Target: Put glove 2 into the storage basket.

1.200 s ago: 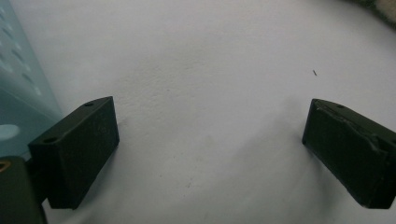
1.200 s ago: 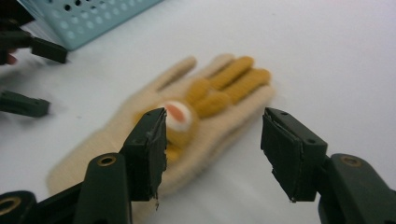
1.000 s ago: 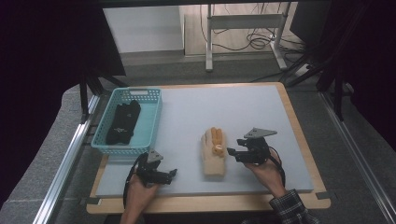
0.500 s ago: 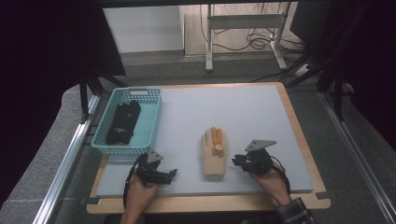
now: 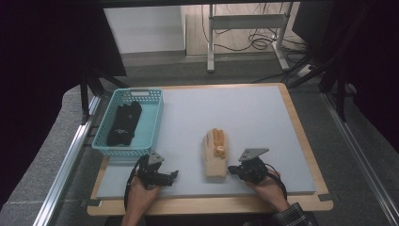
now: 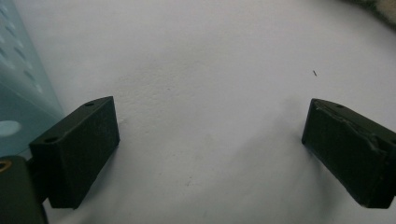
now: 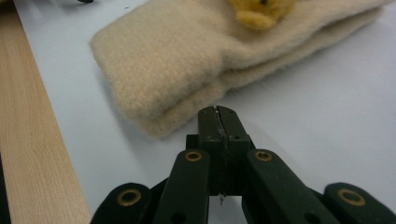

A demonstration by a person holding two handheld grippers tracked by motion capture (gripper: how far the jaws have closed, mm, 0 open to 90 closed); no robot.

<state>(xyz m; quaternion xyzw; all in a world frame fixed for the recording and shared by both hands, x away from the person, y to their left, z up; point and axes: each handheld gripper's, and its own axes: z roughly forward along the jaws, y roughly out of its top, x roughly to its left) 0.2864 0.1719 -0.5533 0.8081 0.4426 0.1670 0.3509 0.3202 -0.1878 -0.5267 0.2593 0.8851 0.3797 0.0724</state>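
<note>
Grey table (image 5: 244, 117): cream glove (image 5: 215, 155) mid-front, long axis front-to-back. Right tool (image 5: 233, 169) jaws pinched together, empty, just right of glove cuff, nearer. Left tool (image 5: 172, 176) spread wide, well left of glove.

I saw a pale grey tabletop (image 5: 244, 117) with a wooden border. On it sat a teal basket (image 5: 153, 127) at its left edge and a cream folded knit piece (image 5: 214, 160) near the front, well apart.

wide bare mat (image 5: 244, 113) is lying open ahead, teal basket (image 5: 153, 127) and cream sock (image 5: 215, 155) blocking near-left and centre.
</note>
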